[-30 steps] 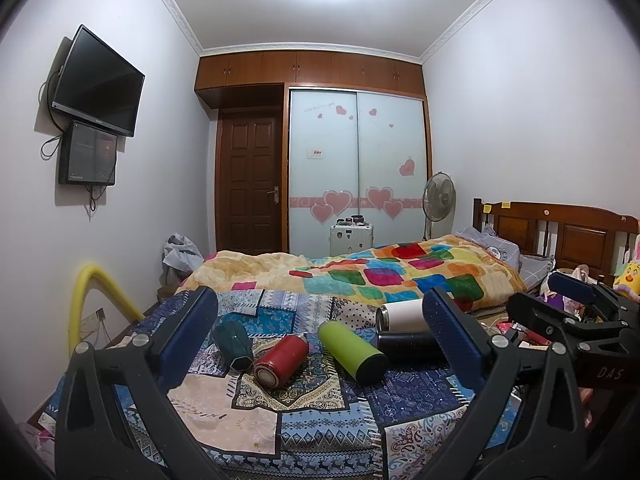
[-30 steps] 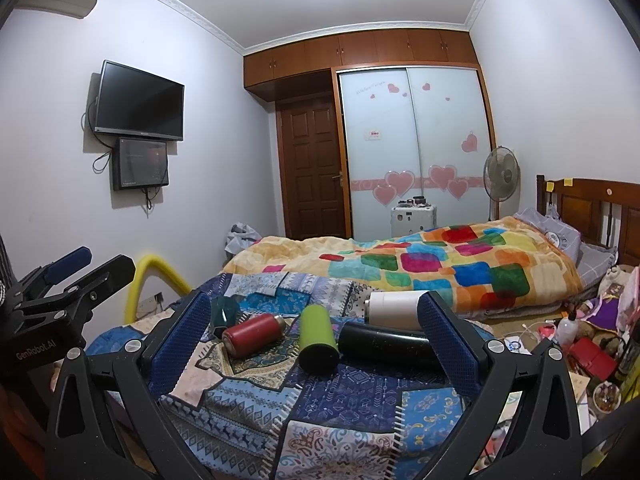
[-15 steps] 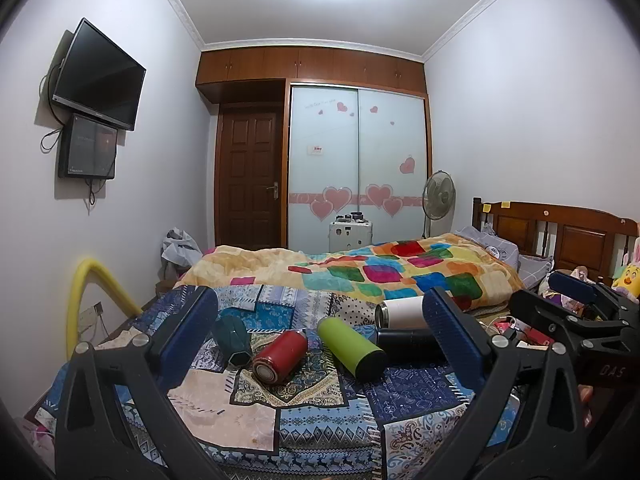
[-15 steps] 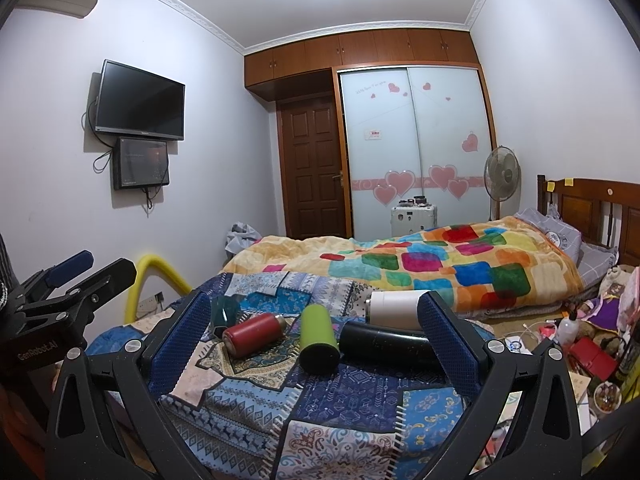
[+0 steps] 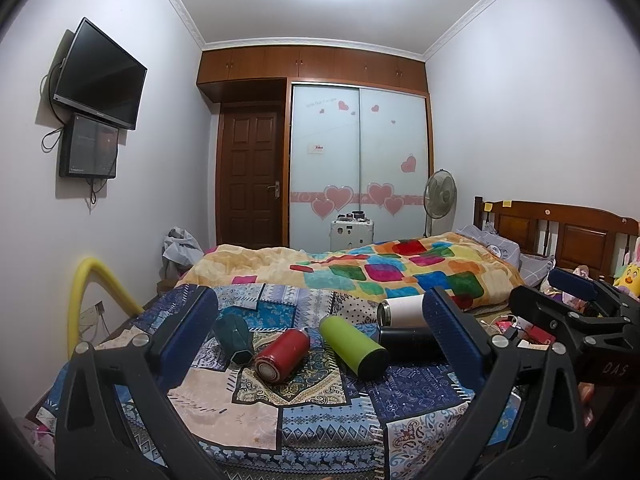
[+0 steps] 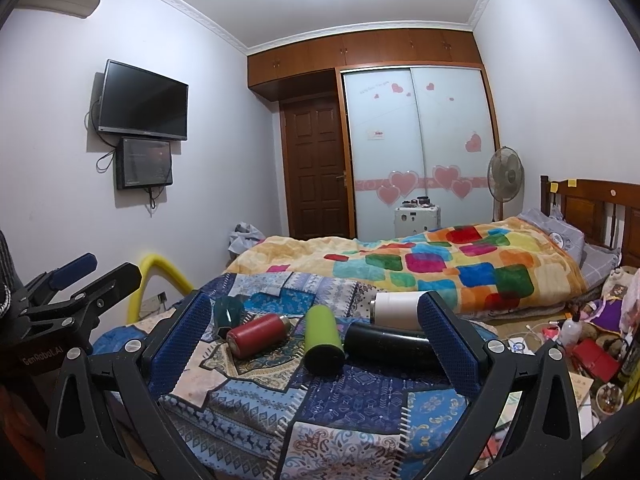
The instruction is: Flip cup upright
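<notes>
Several cups lie on their sides on a patchwork cloth (image 5: 304, 412): a dark teal faceted cup (image 5: 236, 338), a red cup (image 5: 282, 354), a green cup (image 5: 354, 346), a black cup (image 5: 408, 340) and a white cup (image 5: 402, 310). They also show in the right wrist view: teal (image 6: 228, 310), red (image 6: 258, 334), green (image 6: 322, 342), black (image 6: 388, 344), white (image 6: 396, 308). My left gripper (image 5: 320, 332) is open and empty, held back from the cups. My right gripper (image 6: 316, 332) is open and empty, likewise short of them.
A bed with a bright patchwork quilt (image 5: 380, 268) lies behind the cloth. A yellow foam tube (image 5: 86, 292) arches at the left wall. Clutter (image 6: 592, 344) sits on the floor at right. The other gripper shows at the edges of each view (image 5: 580, 312) (image 6: 64, 296).
The left wrist view has tilted slightly upward. The cups have not moved and both grippers stay open.
</notes>
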### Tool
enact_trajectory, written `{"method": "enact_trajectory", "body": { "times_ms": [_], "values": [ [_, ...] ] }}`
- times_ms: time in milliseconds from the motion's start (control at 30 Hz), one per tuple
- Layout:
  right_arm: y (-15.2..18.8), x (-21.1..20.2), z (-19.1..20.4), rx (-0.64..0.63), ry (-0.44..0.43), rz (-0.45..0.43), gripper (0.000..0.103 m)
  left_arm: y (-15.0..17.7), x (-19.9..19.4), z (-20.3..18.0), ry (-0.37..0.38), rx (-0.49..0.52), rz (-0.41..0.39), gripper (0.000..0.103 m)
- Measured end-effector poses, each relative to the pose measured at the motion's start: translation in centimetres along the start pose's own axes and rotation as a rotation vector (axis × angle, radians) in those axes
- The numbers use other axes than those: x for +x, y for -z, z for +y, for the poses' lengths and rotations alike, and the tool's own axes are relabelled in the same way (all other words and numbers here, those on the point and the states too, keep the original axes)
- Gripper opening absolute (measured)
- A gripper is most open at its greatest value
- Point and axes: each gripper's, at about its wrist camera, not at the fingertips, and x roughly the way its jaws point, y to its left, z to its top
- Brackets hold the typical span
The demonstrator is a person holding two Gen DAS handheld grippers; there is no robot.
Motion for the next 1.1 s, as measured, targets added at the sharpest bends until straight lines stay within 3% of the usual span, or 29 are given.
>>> {"method": "enact_trajectory", "body": {
  "times_ms": [667,933,1100],
  "values": [
    [0.0,1.2,0.7,-0.017,0.0,0.026,0.103,0.2,0.6,0.4,0.002,-0.003,0.003,0.103],
    [0.5,6.0,0.5,-0.034,-0.035,0.148,0.103,2.1,3.6,2.5,-0.01,-0.028,0.042,0.103],
    [0.6,10.7,0.3,-0.1,0.003,0.246,0.103,3.7,6.2,4.2,-0.01,-0.044,0.088,0.103]
  ]
}}
